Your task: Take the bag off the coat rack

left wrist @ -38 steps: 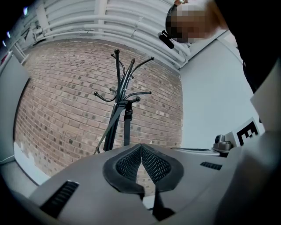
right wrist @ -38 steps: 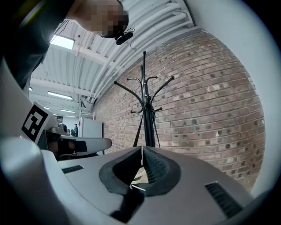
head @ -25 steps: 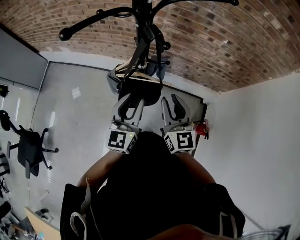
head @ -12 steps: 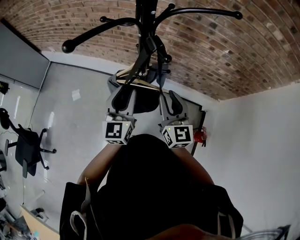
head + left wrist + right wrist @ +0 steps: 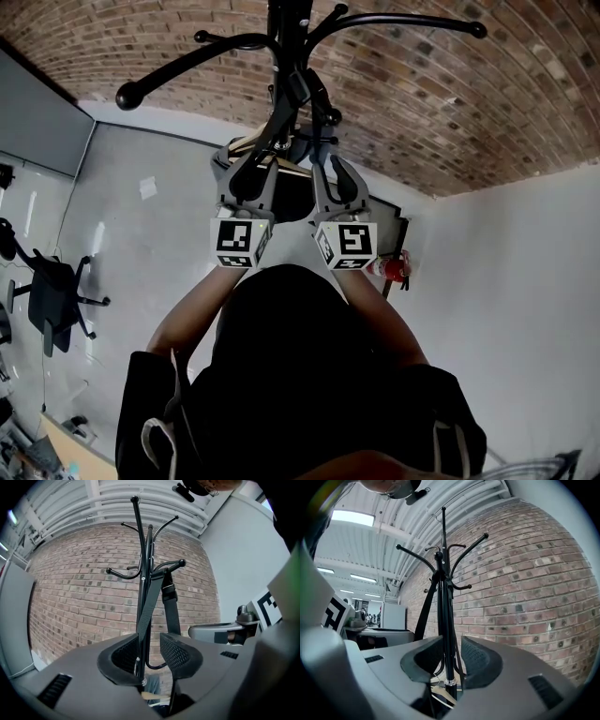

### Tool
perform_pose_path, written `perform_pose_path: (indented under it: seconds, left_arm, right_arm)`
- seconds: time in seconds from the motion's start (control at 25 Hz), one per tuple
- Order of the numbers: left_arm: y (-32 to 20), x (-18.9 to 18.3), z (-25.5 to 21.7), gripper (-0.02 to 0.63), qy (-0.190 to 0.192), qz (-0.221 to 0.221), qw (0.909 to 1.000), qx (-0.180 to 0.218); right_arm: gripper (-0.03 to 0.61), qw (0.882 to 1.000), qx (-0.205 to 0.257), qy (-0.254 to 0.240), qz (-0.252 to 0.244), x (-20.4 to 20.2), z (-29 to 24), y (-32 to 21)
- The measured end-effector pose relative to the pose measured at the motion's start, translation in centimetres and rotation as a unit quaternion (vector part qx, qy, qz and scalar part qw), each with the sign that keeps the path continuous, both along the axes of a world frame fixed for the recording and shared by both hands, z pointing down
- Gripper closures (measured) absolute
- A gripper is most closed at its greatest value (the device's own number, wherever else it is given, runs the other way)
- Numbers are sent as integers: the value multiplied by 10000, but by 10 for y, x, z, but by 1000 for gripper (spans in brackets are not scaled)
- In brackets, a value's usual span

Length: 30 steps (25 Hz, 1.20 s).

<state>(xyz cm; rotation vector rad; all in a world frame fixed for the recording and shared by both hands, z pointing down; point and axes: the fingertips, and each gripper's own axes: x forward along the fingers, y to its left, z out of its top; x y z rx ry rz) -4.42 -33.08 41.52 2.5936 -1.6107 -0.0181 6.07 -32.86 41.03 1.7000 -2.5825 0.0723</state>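
A black coat rack with curved hooks stands against the brick wall. A dark bag hangs from it by a black strap. Both grippers are raised side by side at the bag. My left gripper is open; in the left gripper view one band of the strap runs down into the narrow gap between the jaws, and the other band passes behind the right jaw. My right gripper is open, and in the right gripper view the rack's pole shows through the gap.
A brick wall is behind the rack and a white wall is on the right. A black office chair stands at the left. A red object sits by a dark panel. A tan wooden piece lies low by the pole.
Both grippers have risen toward the rack and closed in on the bag's strap. The bag still hangs on its hook.
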Motion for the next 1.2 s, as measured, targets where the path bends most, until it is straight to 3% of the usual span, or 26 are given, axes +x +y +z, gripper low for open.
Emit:
perform_pose_path:
  seconds: [0.32, 0.6, 0.96, 1.08, 1.2]
  left_arm:
    - [-23, -9, -3, 479, 151, -245, 9996, -80]
    - [-36, 2, 0, 480, -80, -186, 9998, 27]
    - [-59, 1, -5, 480, 144, -236, 9995, -152]
    - [-59, 1, -11, 534, -2, -299, 9995, -27]
    - [-57, 1, -12, 578, -81, -334, 9994, 26]
  right_arm:
    - [460, 9999, -2, 108, -13, -7, -3, -25]
    - [460, 9994, -317, 122, 12, -12, 8, -47]
    - [463, 9987, -393, 291, 108, -16, 15, -64]
    - [540, 9989, -333, 295, 165, -11, 11, -66]
    - [554, 9989, -307, 283, 202, -8, 9, -64]
